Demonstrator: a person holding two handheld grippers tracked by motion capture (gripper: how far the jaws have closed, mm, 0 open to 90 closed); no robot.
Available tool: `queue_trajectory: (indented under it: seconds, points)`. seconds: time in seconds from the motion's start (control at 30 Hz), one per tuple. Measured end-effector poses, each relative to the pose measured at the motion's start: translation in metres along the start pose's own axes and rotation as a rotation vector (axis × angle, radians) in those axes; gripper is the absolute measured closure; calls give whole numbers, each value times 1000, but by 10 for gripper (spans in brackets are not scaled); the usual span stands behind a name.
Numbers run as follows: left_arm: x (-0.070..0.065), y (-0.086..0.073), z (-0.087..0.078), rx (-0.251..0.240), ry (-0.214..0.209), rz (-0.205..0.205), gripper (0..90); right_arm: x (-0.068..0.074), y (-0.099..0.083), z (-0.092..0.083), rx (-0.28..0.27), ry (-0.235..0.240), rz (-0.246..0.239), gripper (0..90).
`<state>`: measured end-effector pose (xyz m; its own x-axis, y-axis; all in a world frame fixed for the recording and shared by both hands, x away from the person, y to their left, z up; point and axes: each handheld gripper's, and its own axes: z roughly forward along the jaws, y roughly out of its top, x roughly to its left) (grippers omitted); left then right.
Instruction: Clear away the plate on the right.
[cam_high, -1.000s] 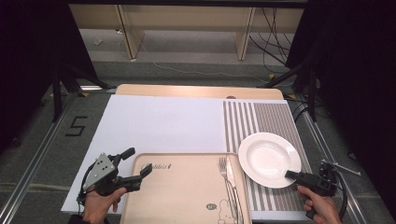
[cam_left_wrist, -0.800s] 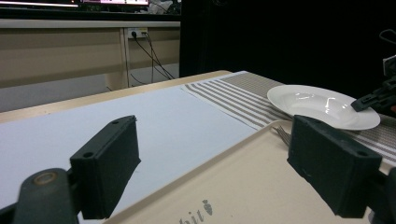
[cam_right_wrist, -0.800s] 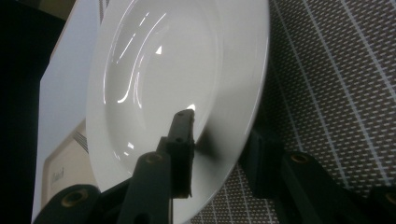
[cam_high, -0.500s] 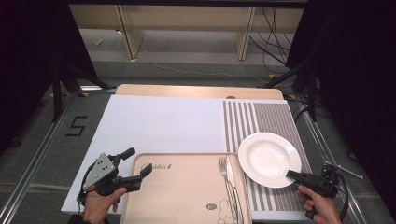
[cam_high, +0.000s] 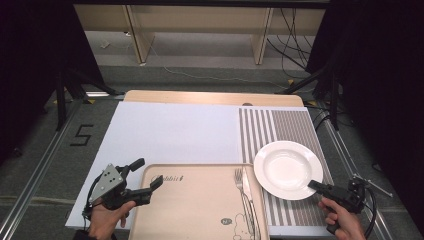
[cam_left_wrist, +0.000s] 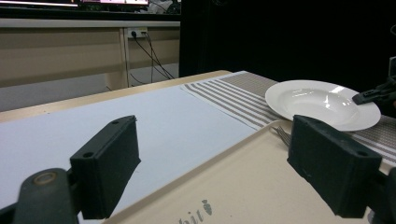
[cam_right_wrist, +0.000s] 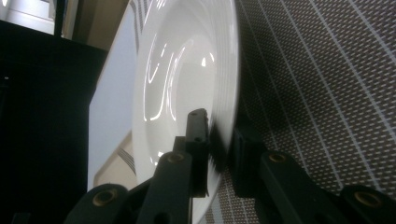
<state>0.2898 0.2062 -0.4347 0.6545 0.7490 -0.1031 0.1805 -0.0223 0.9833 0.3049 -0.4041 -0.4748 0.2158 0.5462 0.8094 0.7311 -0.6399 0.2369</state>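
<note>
A white plate (cam_high: 285, 167) lies on a striped placemat (cam_high: 280, 125), right of a beige tray (cam_high: 200, 200). My right gripper (cam_high: 316, 185) is at the plate's near right rim. Its jaws have just been closing. In the right gripper view the plate (cam_right_wrist: 187, 70) has its rim pinched between them, one jaw on the upper face and one beneath, so the right gripper (cam_right_wrist: 219, 140) is shut on it. My left gripper (cam_high: 147, 172) stands open at the tray's far left corner. In the left gripper view the tray (cam_left_wrist: 243, 186) corner lies between the wide jaws of the left gripper (cam_left_wrist: 219, 168), untouched.
A fork (cam_high: 241, 185) and another utensil lie along the tray's right side. A white sheet (cam_high: 175, 130) covers the table left of the placemat. The wooden table's far edge (cam_high: 200, 96) borders floor with cables and frame legs.
The right gripper's jaws look slightly narrower at the plate's rim. Both hands, the plate and the tray keep their places.
</note>
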Motion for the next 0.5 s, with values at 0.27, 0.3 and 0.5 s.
queue_trajectory:
  seconds: [0.27, 0.3, 0.5]
  points:
    - [0, 0, 0, 1, 0, 0, 160, 0, -3, -1, -49, 77, 3, 870]
    - [0, 0, 0, 1, 0, 1, 160, 1, -3, -3, -30, 68, 8, 871]
    - [0, 0, 0, 1, 0, 1, 160, 4, -5, -2, -58, 83, 35, 877]
